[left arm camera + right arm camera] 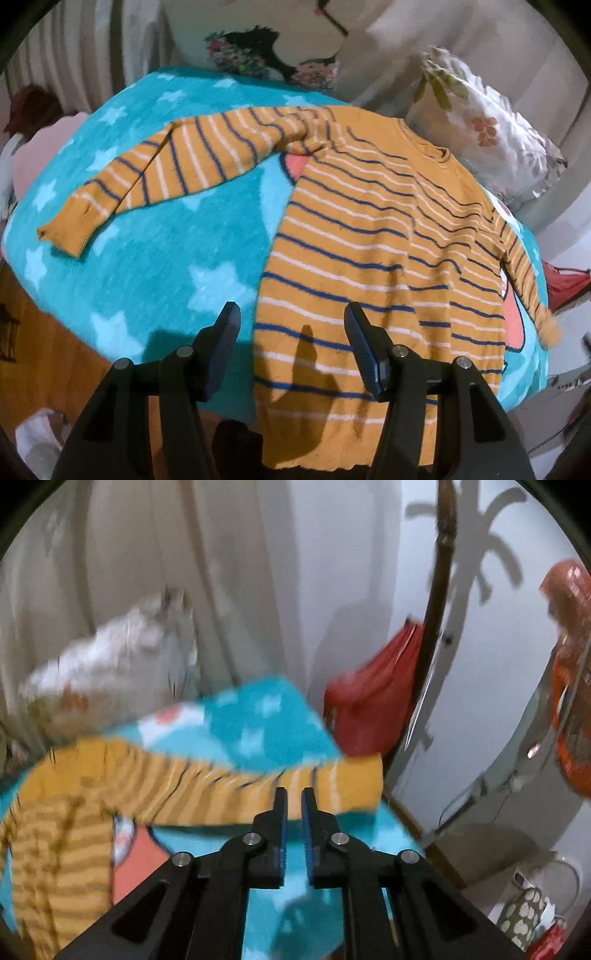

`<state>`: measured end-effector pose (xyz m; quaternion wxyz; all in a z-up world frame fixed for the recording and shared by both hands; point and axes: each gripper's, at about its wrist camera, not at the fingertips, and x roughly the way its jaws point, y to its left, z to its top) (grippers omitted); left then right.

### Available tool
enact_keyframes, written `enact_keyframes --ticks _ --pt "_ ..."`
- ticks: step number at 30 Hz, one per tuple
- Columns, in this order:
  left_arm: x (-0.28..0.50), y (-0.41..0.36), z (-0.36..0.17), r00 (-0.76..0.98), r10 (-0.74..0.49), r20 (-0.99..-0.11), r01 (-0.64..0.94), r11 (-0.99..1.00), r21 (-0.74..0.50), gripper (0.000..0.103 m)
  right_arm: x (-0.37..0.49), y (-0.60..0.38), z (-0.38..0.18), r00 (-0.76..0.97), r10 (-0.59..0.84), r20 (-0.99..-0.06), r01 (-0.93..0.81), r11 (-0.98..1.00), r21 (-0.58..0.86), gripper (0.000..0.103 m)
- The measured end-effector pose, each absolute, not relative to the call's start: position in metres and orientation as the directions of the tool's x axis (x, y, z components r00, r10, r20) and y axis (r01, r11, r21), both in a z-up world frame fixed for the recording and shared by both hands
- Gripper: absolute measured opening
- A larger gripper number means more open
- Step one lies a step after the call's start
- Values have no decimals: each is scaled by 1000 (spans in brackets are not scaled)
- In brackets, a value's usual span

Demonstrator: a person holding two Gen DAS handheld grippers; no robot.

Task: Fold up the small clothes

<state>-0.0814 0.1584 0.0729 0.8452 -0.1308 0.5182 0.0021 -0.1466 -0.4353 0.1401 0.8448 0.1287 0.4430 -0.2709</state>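
Observation:
A small mustard sweater [369,236] with blue and white stripes lies flat on a teal star blanket [155,236], left sleeve spread out, hem toward me. My left gripper [291,314] is open and empty, hovering over the sweater's lower left edge. In the right wrist view the sweater's right sleeve [229,786] stretches across the blanket [258,716] toward the cuff. My right gripper [294,794] has its jaws nearly together at the sleeve near the cuff; whether they pinch the fabric is unclear in the blur.
A floral pillow [491,133] lies beyond the sweater at the right. A red bag [373,705] leans beside a wooden pole [439,602]. A wooden floor [40,343] shows at the lower left past the blanket's edge. A pink cloth [44,147] lies at the far left.

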Motion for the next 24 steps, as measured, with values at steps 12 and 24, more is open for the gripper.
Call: enact_keyframes --ticks 12,24 --pt "-71 189 51 418 -112 -901 -179 963 -203 58 -174 -372 63 421 -69 -904 586 782 213 53" --pt "-53 200 31 346 -287 -893 -26 949 -315 58 -116 -213 12 311 362 -879 370 806 463 60"
